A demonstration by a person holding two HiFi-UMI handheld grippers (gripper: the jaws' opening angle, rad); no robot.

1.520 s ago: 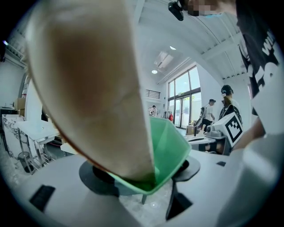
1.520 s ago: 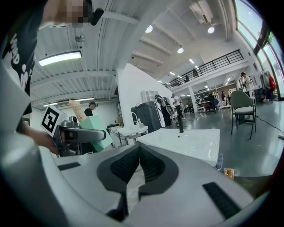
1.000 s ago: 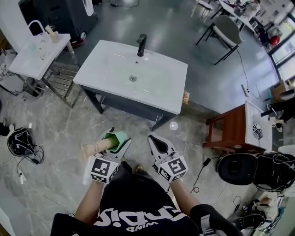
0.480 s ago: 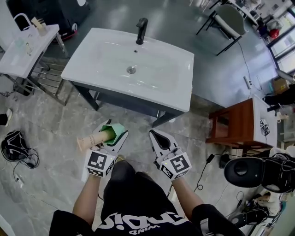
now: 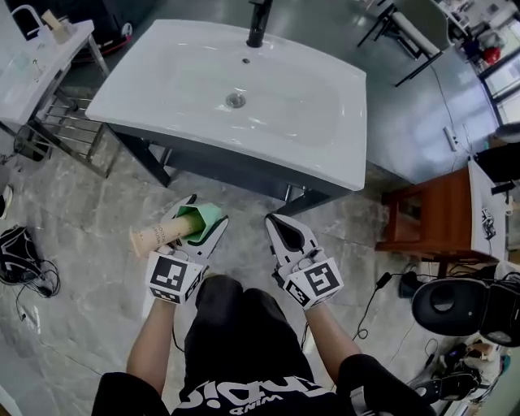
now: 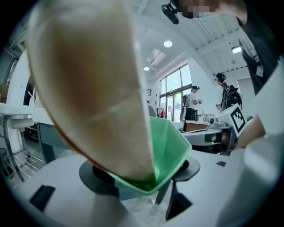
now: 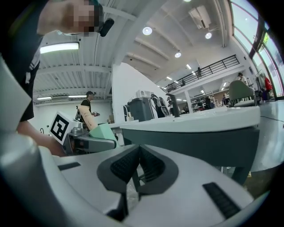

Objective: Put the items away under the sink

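My left gripper (image 5: 199, 229) is shut on a green funnel-like holder (image 5: 203, 218) with a tan paper-wrapped tube (image 5: 158, 236) stuck in it, pointing out to the left. In the left gripper view the tan tube (image 6: 95, 84) fills the upper left and the green holder (image 6: 166, 150) sits between the jaws. My right gripper (image 5: 286, 231) is shut with nothing in it, its dark pads (image 7: 140, 166) pressed together. Both hang over the marble floor just in front of the white sink (image 5: 236, 93) on its dark cabinet (image 5: 219, 166).
A black tap (image 5: 260, 20) stands at the sink's back. A second white basin on a metal rack (image 5: 36, 57) is at the left. A brown wooden stand (image 5: 426, 219) and a black round machine (image 5: 447, 305) are at the right. Cables lie on the floor at the left.
The view has moved nearer to the sink, which now fills more of the top. Both grippers keep their hold and spacing; the tube still points left.
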